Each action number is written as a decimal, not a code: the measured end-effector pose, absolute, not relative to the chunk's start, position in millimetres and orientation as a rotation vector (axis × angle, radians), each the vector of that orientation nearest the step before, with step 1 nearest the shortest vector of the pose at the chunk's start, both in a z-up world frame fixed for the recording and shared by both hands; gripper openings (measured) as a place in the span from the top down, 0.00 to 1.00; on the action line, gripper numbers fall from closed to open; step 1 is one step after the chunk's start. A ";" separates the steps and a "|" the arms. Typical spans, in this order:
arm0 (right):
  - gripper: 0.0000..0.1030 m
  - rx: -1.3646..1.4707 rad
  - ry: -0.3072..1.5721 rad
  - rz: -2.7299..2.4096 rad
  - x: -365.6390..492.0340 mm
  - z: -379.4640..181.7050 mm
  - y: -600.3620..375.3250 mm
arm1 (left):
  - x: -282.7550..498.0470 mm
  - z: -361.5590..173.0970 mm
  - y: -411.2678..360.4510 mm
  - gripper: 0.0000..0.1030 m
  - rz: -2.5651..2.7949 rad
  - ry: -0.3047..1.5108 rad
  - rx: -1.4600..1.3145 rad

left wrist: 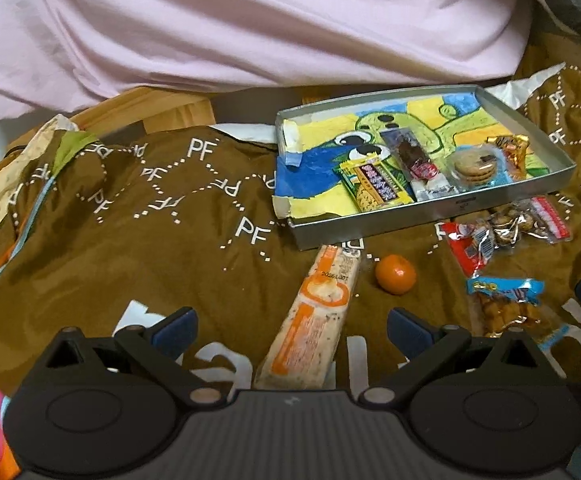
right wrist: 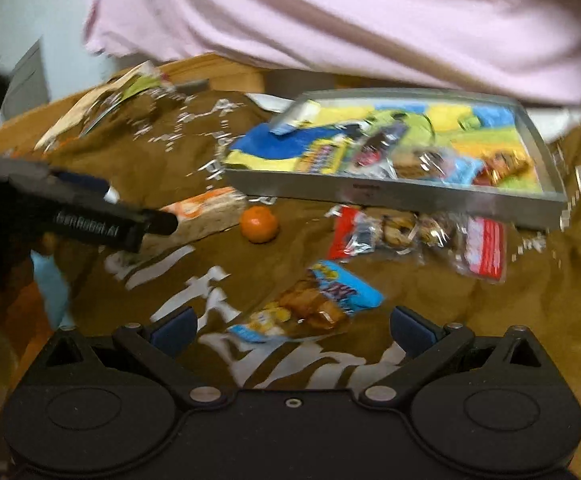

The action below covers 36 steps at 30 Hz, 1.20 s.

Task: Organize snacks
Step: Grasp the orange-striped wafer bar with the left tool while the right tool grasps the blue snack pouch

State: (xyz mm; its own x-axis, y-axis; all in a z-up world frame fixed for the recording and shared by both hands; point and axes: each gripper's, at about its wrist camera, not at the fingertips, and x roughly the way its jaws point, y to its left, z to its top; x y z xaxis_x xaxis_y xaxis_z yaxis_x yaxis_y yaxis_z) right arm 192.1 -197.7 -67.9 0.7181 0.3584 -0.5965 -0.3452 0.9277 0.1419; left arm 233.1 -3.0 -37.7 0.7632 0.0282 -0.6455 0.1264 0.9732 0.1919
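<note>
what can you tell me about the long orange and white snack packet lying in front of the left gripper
The long packet is a flat, narrow wrapper, cream white with orange bands, an orange ring and a printed date; it looks like plastic film with speckled contents. It appears sealed and lies flat on the brown cloth, pointing from the open left gripper towards the metal tray. Its far end comes close to the tray's near wall; contact cannot be told. A mandarin sits just beside it, apart. The fingers flank it without touching.
</note>
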 end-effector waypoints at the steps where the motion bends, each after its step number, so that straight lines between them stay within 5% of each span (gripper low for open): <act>1: 0.01 0.052 0.686 0.388 196.9 -70.3 -201.6 | 236.6 -39.6 -4.7 0.00 -0.055 0.707 0.237; 14: 0.01 0.240 0.748 0.481 228.2 -86.8 -213.7 | 283.2 -63.8 -8.7 0.00 -0.078 0.864 0.291; 17: 0.08 0.246 0.744 0.490 231.3 -86.9 -212.3 | 283.7 -67.4 -7.8 0.03 -0.075 0.892 0.287; 24: 0.32 0.265 0.735 0.480 230.8 -87.1 -216.2 | 280.2 -63.4 -4.7 0.24 -0.112 0.933 0.218; 28: 0.36 0.292 0.725 0.490 235.6 -89.3 -218.4 | 277.3 -59.2 -2.7 0.39 -0.118 0.930 0.186; 36: 0.39 0.299 0.741 0.522 254.0 -95.5 -212.2 | 278.5 -52.2 11.6 0.53 -0.152 0.939 0.085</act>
